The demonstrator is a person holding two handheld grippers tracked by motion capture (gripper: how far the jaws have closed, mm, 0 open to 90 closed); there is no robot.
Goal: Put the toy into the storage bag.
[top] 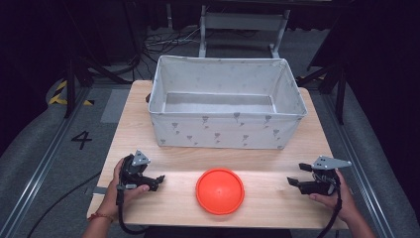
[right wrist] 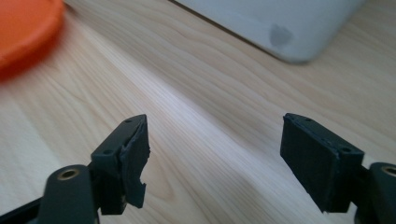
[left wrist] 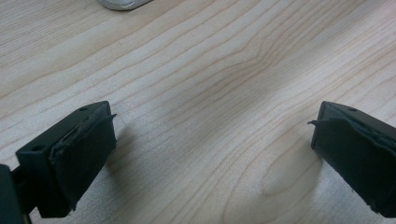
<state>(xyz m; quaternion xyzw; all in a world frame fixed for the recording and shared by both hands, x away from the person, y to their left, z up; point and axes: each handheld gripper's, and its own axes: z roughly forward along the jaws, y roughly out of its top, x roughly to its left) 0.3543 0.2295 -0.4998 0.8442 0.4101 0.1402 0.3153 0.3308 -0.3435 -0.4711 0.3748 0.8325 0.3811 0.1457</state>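
Observation:
An orange round disc (top: 220, 191) lies flat on the wooden table (top: 277, 161) near its front edge, midway between the two grippers. In the right gripper view the orange disc (right wrist: 21, 28) sits blurred at the top left. My left gripper (top: 157, 181) rests low over the table left of the disc, held by a hand, jaws pointing right. Its jaws are spread wide over bare wood, so the left gripper (left wrist: 213, 120) is open and holds nothing. Right of the disc, my right gripper (top: 297, 174) points left, and the right gripper (right wrist: 215, 123) also stands open and holds nothing.
A large white fabric bin (top: 228, 130) with small grey marks stands across the back half of the table, nothing visible inside. Its near corner (right wrist: 280, 28) lies ahead of the right jaws. A pale bin corner (left wrist: 122, 3) peeks in above the left jaws. Cables trail on the floor behind.

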